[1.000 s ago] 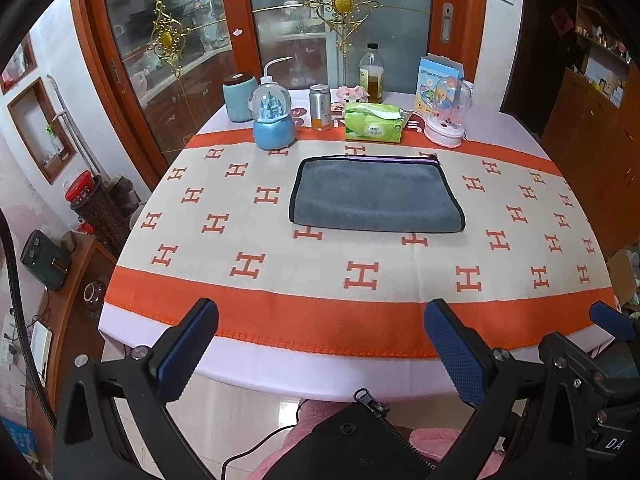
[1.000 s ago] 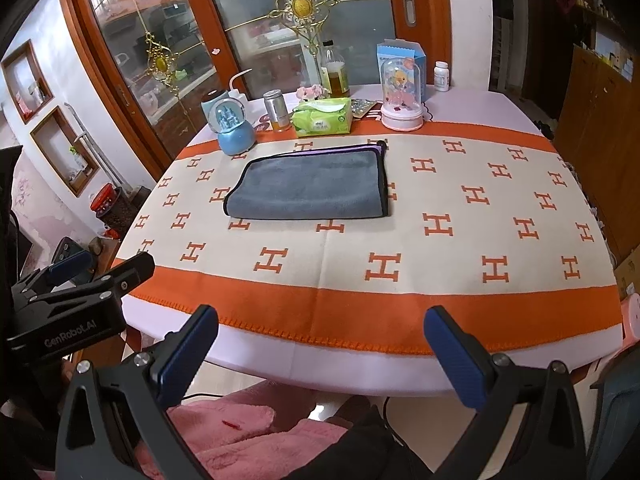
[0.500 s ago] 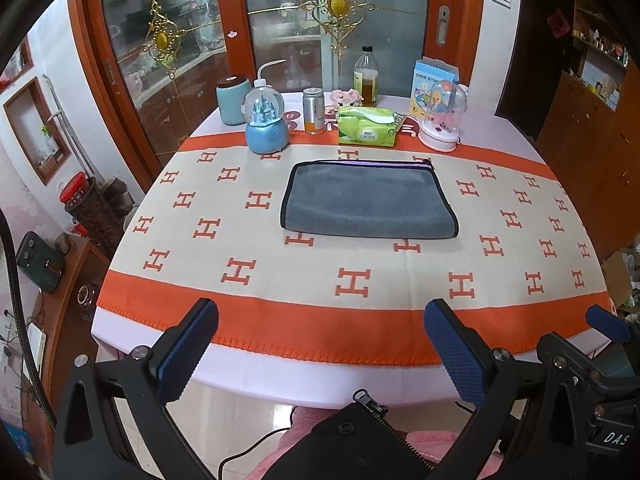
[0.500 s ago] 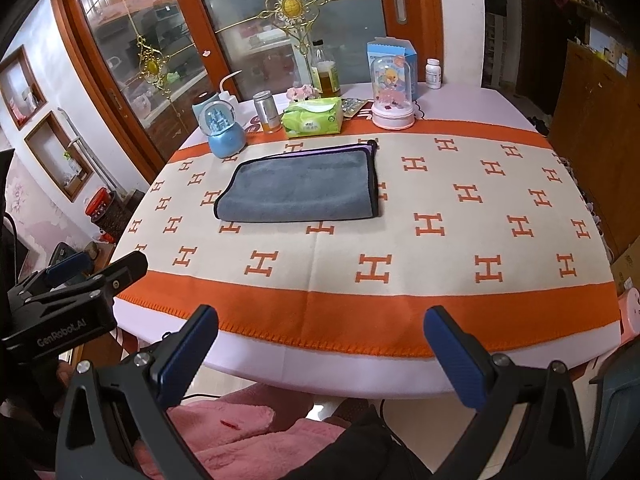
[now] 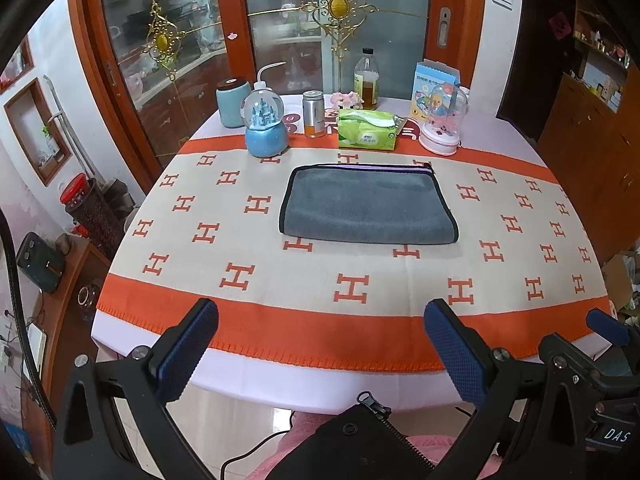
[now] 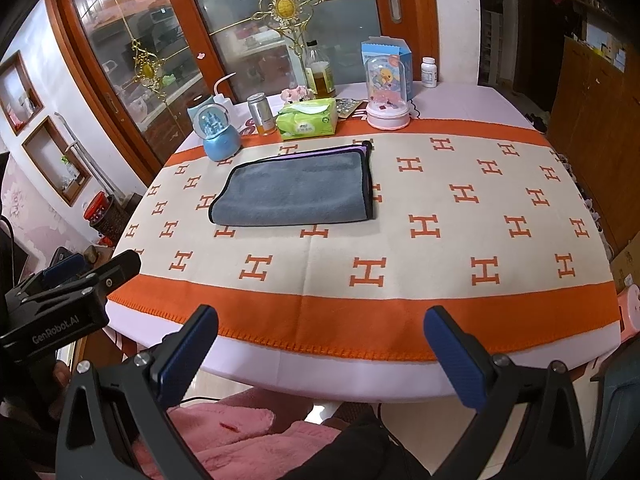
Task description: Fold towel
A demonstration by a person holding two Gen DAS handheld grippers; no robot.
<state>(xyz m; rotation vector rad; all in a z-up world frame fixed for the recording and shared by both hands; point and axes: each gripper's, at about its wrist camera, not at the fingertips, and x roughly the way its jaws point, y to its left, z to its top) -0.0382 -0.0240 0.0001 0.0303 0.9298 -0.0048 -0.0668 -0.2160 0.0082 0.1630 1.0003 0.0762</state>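
Both grippers have drawn back from the table over the past second, so the cloth-covered top sits farther off in each wrist view, with floor and pink fabric showing below its near edge. Left gripper [image 5: 320,354] hangs off the near edge, fingers spread wide, nothing between the blue pads [image 5: 186,354]. Right gripper [image 6: 320,354] likewise spread apart & empty, just off the same edge; its body also shows at lower right of the left view.

Grey towel [image 5: 368,204], black-trimmed w/ a purple strip along its far side, lies flat & already folded into a rectangle on the tablecloth [image 5: 352,280] — cream w/ orange H pattern & orange bands. Towel is toward the far half of the table, well apart from both grippers, untouched.

Behind it, along the far orange band, L to R in the left view: teal canister [image 5: 231,101], blue snow globe [image 5: 265,126], metal can [image 5: 313,114], green tissue pack [image 5: 368,130], pink-based dome toy [image 5: 442,120]. Glass bottle [image 5: 366,80] & blue carton [image 5: 434,80] stand farther back. Right view adds a small white pill bottle [image 6: 429,72] near the far edge. Wood-framed glass doors w/ gold ornaments back the scene.
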